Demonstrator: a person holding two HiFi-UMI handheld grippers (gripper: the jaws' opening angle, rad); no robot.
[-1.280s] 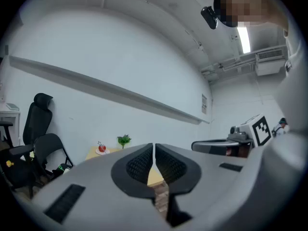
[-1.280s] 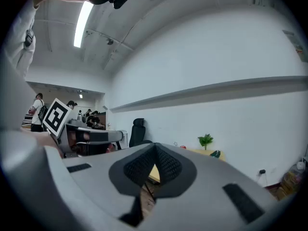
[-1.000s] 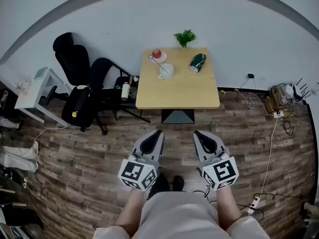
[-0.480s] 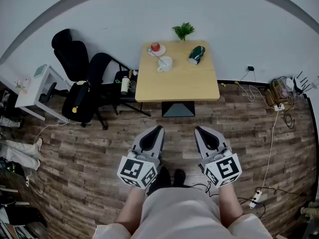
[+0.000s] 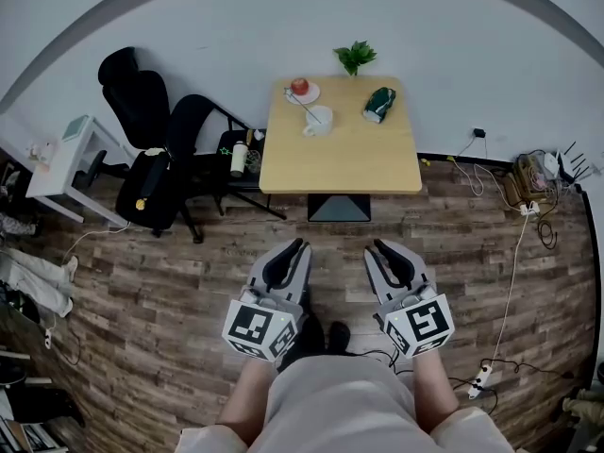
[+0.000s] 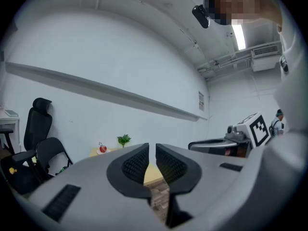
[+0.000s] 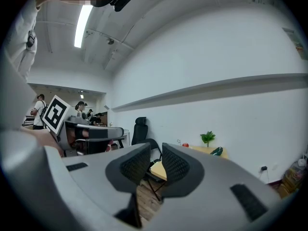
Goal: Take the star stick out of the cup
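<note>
Far ahead stands a light wooden table [image 5: 340, 163]. On it is a white cup [image 5: 318, 119], and the thin star stick [image 5: 300, 102] leans out of the cup toward the back left. My left gripper [image 5: 298, 246] and right gripper [image 5: 381, 248] are held side by side over the floor, well short of the table. The left gripper [image 6: 152, 148] shows a narrow gap between its pads, with nothing in it. The right gripper [image 7: 156, 150] is opening its jaws, and nothing is between them.
On the table are also a red apple on a plate [image 5: 300, 87], a small plant [image 5: 355, 57] and a green object [image 5: 378, 104]. Black office chairs [image 5: 151, 130] and a white side table [image 5: 66, 154] stand to the left. Cables and a power strip [image 5: 524, 201] lie to the right.
Both grippers' jaws have parted a little from a shut stance. The grippers stay low in front of the person, and the table sits about where it was.
</note>
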